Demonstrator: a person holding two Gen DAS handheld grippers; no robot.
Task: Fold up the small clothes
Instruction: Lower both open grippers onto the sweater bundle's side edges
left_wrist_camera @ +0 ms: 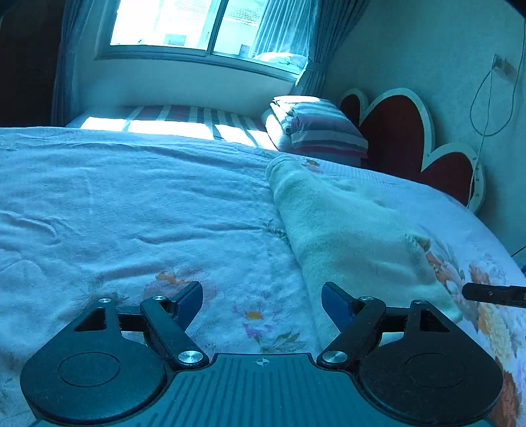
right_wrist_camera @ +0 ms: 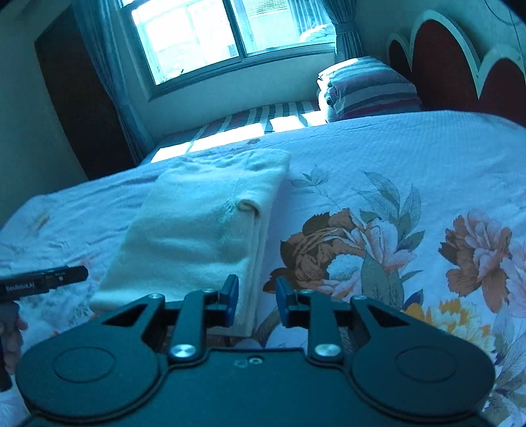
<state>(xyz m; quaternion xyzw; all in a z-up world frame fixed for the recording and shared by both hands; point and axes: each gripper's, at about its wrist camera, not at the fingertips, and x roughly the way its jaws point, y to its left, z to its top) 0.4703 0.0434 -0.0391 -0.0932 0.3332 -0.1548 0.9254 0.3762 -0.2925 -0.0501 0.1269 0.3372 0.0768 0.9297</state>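
Only rightward view: peony print (right_wrist_camera: 328, 249)

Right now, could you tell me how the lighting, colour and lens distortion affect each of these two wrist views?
Left wrist view: a strong blue cast, the window blown out white, a sunlit patch glaring on the striped bedding, dark corners from the fisheye. Right wrist view: the same cast and a glaring window, the bed edge bowed, the cream garment still reasonably sharp.
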